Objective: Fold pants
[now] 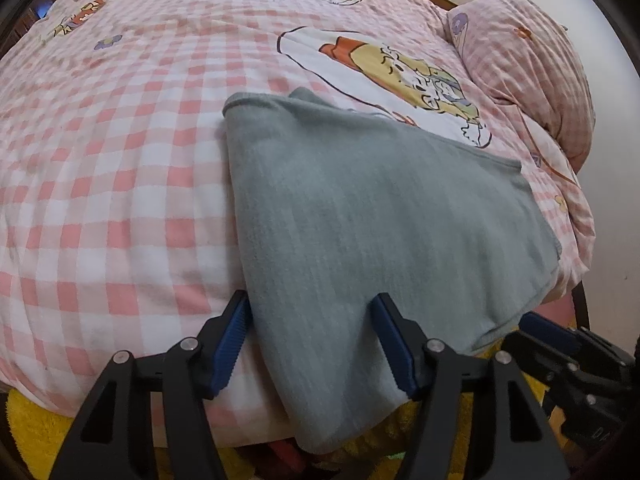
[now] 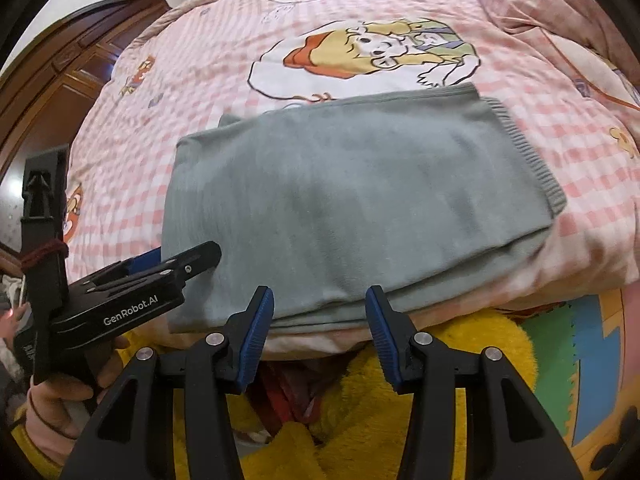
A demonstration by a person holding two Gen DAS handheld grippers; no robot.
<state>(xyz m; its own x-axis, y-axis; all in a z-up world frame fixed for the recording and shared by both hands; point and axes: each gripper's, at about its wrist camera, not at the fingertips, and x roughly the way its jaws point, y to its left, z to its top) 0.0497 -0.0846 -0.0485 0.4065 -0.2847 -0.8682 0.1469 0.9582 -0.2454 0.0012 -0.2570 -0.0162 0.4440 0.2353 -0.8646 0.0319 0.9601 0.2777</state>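
Observation:
Grey-green pants (image 1: pixel 360 208) (image 2: pixel 340 200) lie folded into a flat rectangle on the pink checked bed cover (image 1: pixel 112 168) (image 2: pixel 560 92), at its near edge. A ribbed band (image 2: pixel 532 152) runs along their right end. My left gripper (image 1: pixel 314 340) is open, its blue-padded fingers spread on either side of the pants' near left corner, which hangs over the bed edge. My right gripper (image 2: pixel 320 312) is open too, just short of the near folded edge, with nothing between its fingers. Each gripper shows in the other's view: the left gripper (image 2: pixel 160 272) held by a hand (image 2: pixel 52 396), the right gripper (image 1: pixel 560 344) at the lower right.
A pink checked pillow (image 1: pixel 532 72) lies at the bed's right end. Yellow plush fabric (image 2: pixel 400 420) and a coloured foam mat (image 2: pixel 580 340) sit below the bed edge. A dark wooden cabinet (image 2: pixel 60 72) stands to the left.

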